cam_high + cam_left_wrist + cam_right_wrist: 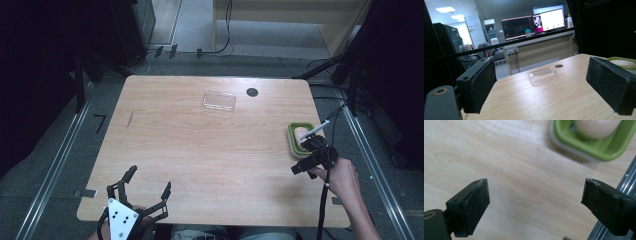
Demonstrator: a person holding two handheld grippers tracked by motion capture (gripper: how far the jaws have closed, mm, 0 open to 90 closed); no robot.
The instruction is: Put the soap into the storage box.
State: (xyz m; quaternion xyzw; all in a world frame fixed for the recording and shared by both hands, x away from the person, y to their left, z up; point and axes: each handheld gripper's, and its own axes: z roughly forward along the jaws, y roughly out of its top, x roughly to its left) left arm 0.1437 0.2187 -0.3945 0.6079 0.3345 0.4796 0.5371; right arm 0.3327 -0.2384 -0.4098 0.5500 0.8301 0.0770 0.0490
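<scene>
A green soap-dish-like tray (292,136) holding a pale rounded object (299,132) sits at the table's right edge. My right gripper (311,146) hovers over its near end, held in a hand. In the right gripper view the jaws stand wide apart around bare wood (535,192), with the green tray (599,148) and the pale object (596,127) ahead, beyond the tips. My left gripper (148,181) rests open near the front left edge, nothing between its jaws (544,87). A clear plastic lid (219,101) (542,75) lies at the far middle.
A small dark round hole (252,92) (559,66) is in the tabletop right of the lid. The wooden table (190,150) has metal rails (370,165) along both sides on the floor. Monitors and a counter stand beyond the far edge.
</scene>
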